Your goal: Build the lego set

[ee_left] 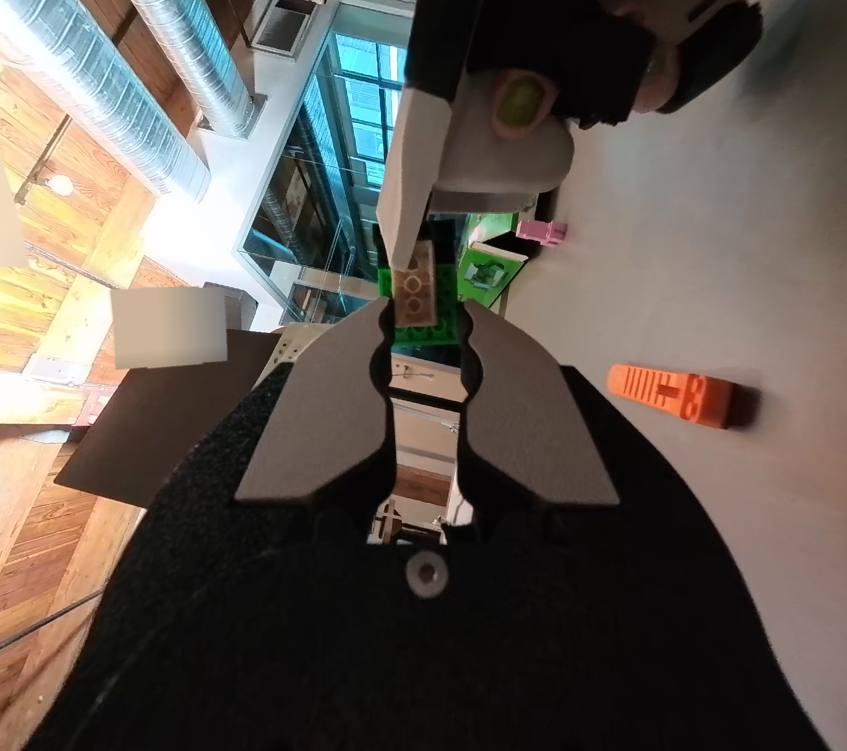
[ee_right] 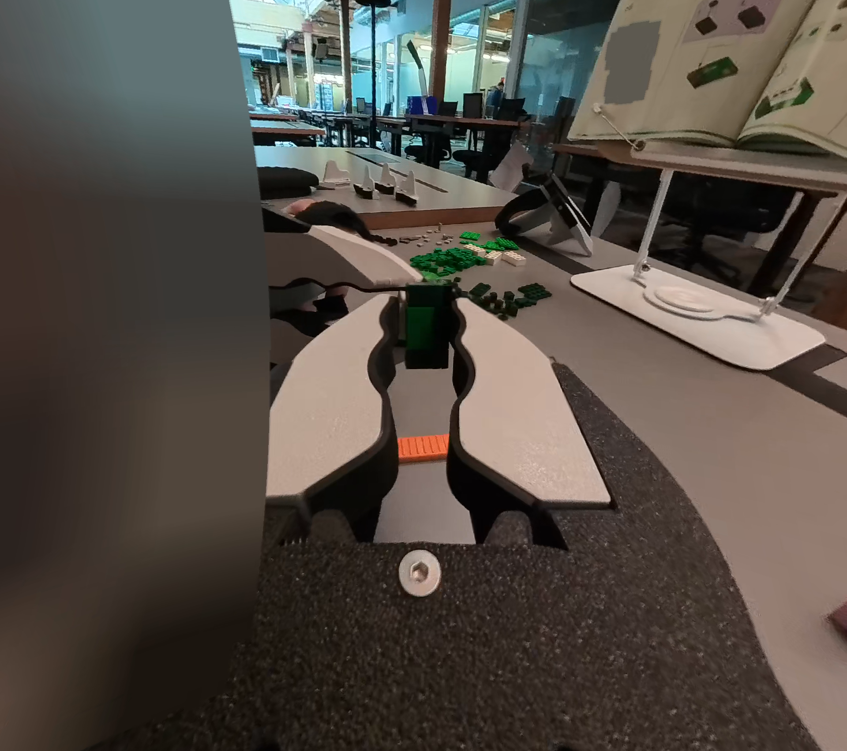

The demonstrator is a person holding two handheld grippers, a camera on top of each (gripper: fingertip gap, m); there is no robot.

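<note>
The left tool is clamped on a bright green plate whose underside tubes face the camera; a tan plate lies across it. The right tool grips a green and dark green brick stack. At 12 o'clock lies a pile of loose green bricks on the grey worktop, an open instruction booklet at 2 o'clock, an orange brick separator at 3 o'clock of the left tool

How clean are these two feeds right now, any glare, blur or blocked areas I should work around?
Left wrist view: rolled sideways, blown-out glare at the left edge, orange tool motion-smeared, brown plate at the left gripper tips fairly sharp. Right wrist view: a blurred patch covers the left third, wide-angle bending at the edges, green assembly in the right gripper dark and shadowed.
</note>
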